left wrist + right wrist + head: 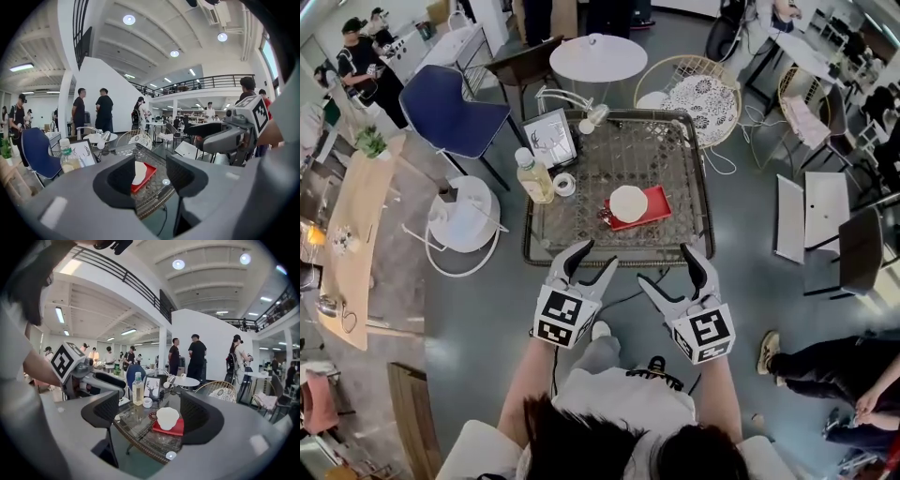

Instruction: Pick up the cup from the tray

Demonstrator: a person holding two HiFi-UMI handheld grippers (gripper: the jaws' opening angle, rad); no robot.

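Head view: white cup [628, 202] on red tray [657, 205]

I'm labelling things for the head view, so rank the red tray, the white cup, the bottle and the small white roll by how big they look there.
1. red tray, largest.
2. bottle and white cup: too alike to rank.
3. small white roll, clearly smallest.
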